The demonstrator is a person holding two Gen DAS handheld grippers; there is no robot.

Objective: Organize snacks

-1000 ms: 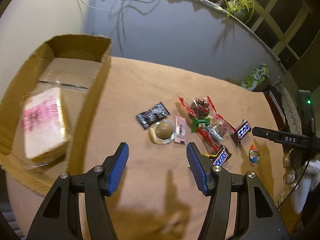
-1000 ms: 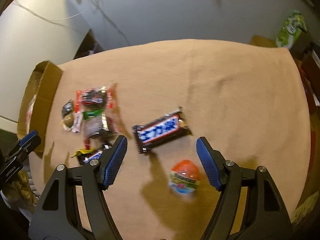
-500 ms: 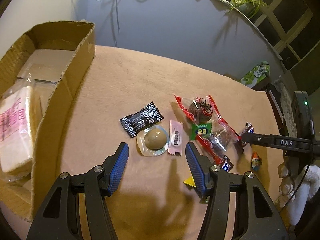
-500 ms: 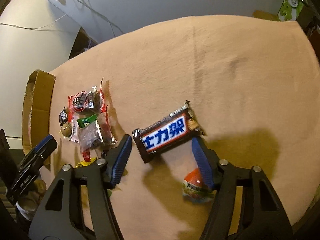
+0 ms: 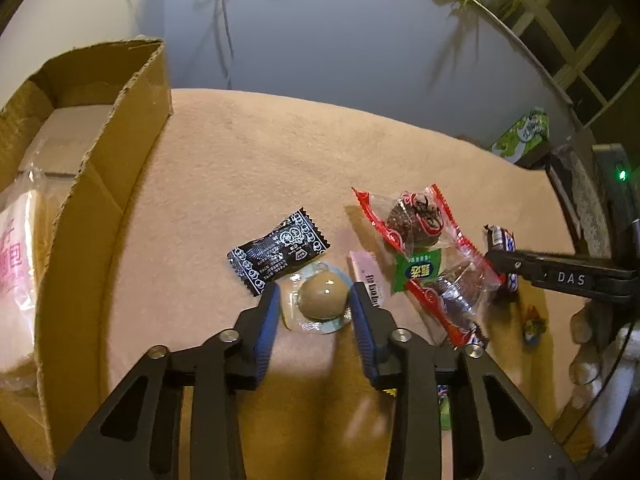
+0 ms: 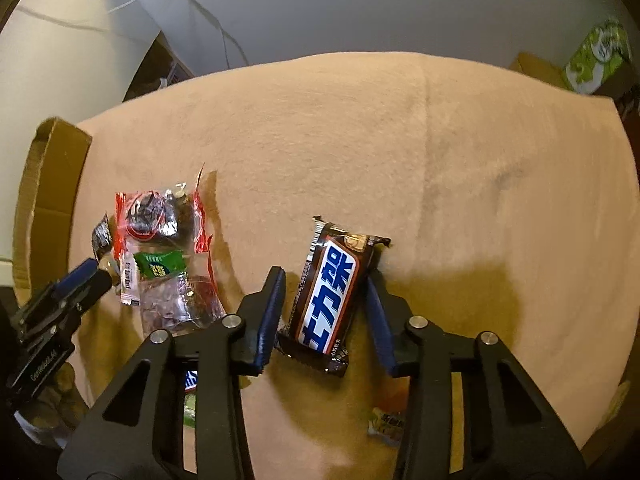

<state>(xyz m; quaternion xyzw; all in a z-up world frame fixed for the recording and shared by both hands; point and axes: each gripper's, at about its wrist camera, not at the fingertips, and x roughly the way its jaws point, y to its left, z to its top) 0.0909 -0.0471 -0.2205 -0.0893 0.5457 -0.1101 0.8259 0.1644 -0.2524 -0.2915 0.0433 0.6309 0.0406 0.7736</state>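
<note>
Early stage, judged from the layout: only one item, a bread bag (image 5: 16, 264), was seen inside the box (image 5: 120, 184) at the table's left edge; everything else was out on the tan cloth (image 6: 400, 152). Left gripper (image 5: 312, 304) was set down over the egg pack (image 5: 320, 300), a brown egg in a clear blister; jaws had just been closing, with the pack between them, blue pads right at the blister's edges. Firm pinch could not be confirmed, and the pack was flat on the cloth, not lifted. Right gripper (image 6: 324, 304) was placed astride the Snickers (image 6: 332, 300), jaws likewise just closing; right pad looked to be against the wrapper, a thin gap was visible at the left pad, so no confirmed grip, bar not raised. Left unsorted near the egg pack: black sachet (image 5: 280, 252) touching its upper edge, pink stick (image 5: 368, 280) just beside it on the right, green candy (image 5: 418, 270), and two red-edged clear packs (image 5: 412, 220) overlapping each other. A small orange egg toy (image 6: 388, 420) was partly hidden under the right gripper's frame, and another bar was glimpsed under the left one in the same view. Remaining work, as a judgement: both grasps to be finished, both items carried to the box, then the rest of the cluster moved piece by piece. Most of the task was outstanding.
</note>
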